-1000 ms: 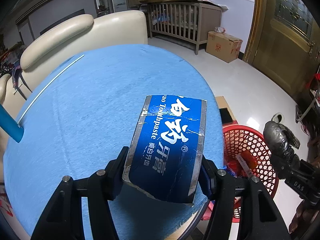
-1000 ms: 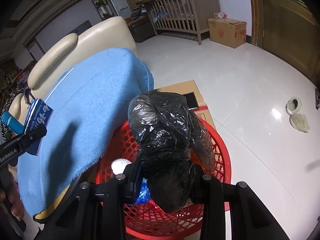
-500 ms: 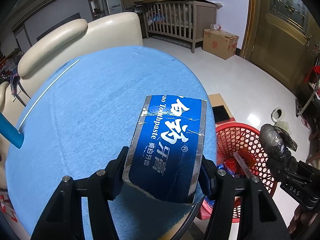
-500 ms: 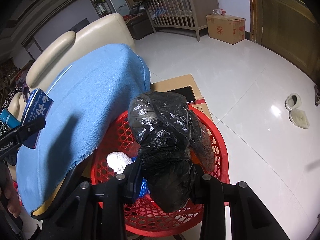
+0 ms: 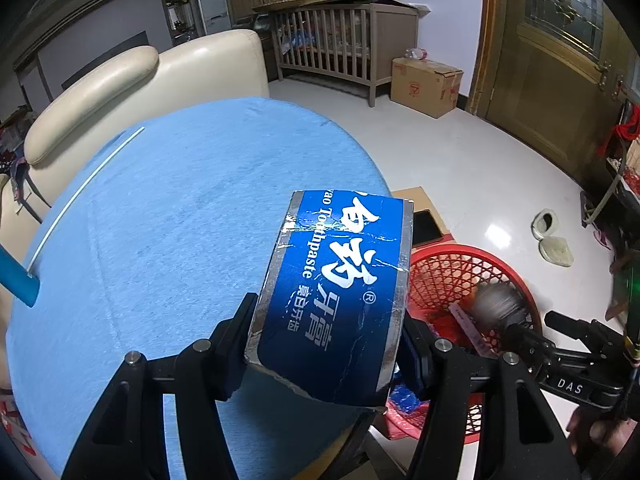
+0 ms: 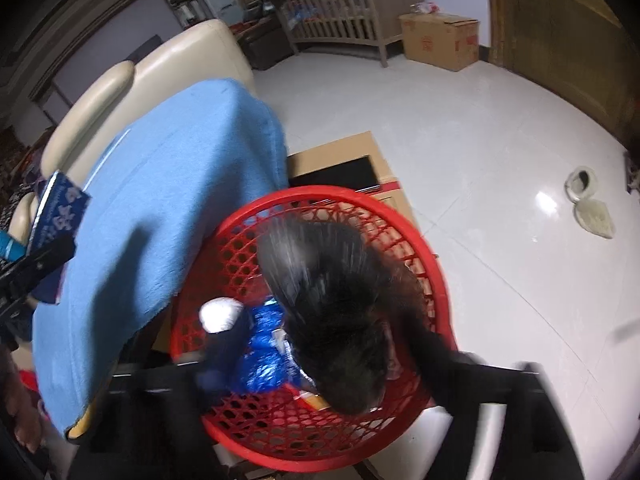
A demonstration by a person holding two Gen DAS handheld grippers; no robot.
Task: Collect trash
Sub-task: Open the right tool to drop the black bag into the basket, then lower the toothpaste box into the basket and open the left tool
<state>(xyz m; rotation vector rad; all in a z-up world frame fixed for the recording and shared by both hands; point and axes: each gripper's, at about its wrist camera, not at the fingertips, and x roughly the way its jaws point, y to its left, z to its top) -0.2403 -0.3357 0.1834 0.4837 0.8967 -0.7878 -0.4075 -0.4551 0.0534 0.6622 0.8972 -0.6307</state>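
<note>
Black bag (image 6: 340, 320) drops blurred over the red basket (image 6: 424, 248) as right gripper (image 6: 340, 376) jaws open, could bounce off the rim; left gripper (image 5: 328, 344) clamps the toothpaste box (image 5: 340, 292).

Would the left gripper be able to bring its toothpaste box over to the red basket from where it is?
Probably yes: the left gripper holds the toothpaste box beside the red basket, whose open top seems unobstructed apart from the black bag dropping in.

A round desk (image 5: 168, 232) draped in blue cloth (image 5: 120, 300) carries 1 thin white stick (image 5: 80, 192); on the white tiled floor (image 6: 500, 160) beside it stand a red mesh basket (image 6: 436, 264) and flattened cardboard (image 6: 332, 152).
</note>
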